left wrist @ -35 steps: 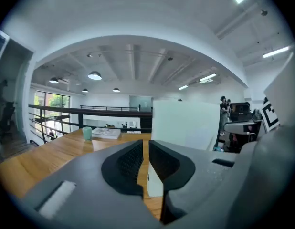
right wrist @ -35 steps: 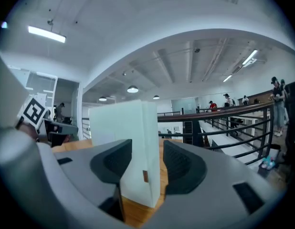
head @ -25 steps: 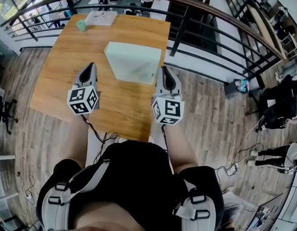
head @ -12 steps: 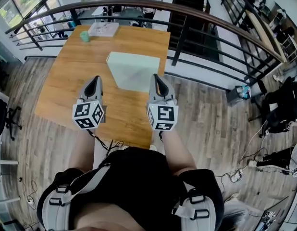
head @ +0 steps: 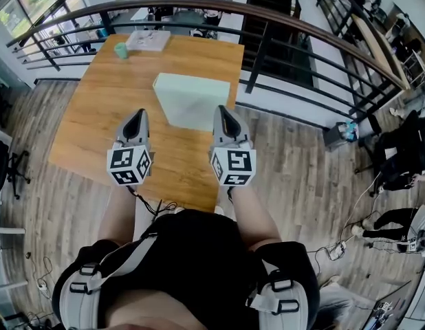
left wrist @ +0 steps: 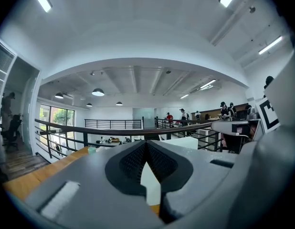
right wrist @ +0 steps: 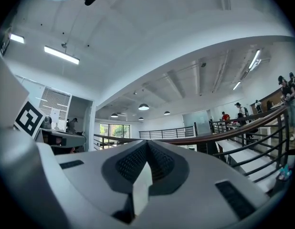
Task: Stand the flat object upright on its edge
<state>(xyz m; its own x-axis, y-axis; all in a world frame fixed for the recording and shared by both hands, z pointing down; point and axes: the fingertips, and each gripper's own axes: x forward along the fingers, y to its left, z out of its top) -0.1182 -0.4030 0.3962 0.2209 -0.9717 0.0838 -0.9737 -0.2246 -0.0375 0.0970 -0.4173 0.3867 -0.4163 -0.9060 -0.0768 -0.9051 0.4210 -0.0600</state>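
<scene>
While both pairs of jaws were pressed fully together with nothing between them, the left gripper (head: 136, 115) and the right gripper (head: 222, 111) were held side by side above the near part of the bench (head: 95, 108), their tips aimed away from the person. The flat box (head: 192, 100), pale green, sat on the bench just ahead of the 2 grippers, nearer the right one. That gripper's tip appeared at the box's near right corner, though contact could not be judged. At the bench's far end stood a small green cup (head: 121, 50), with a white sheet or booklet (head: 147, 40) beside it. A dark curved railing (head: 267, 19) ran beyond the bench, above plank flooring (head: 302, 157).
</scene>
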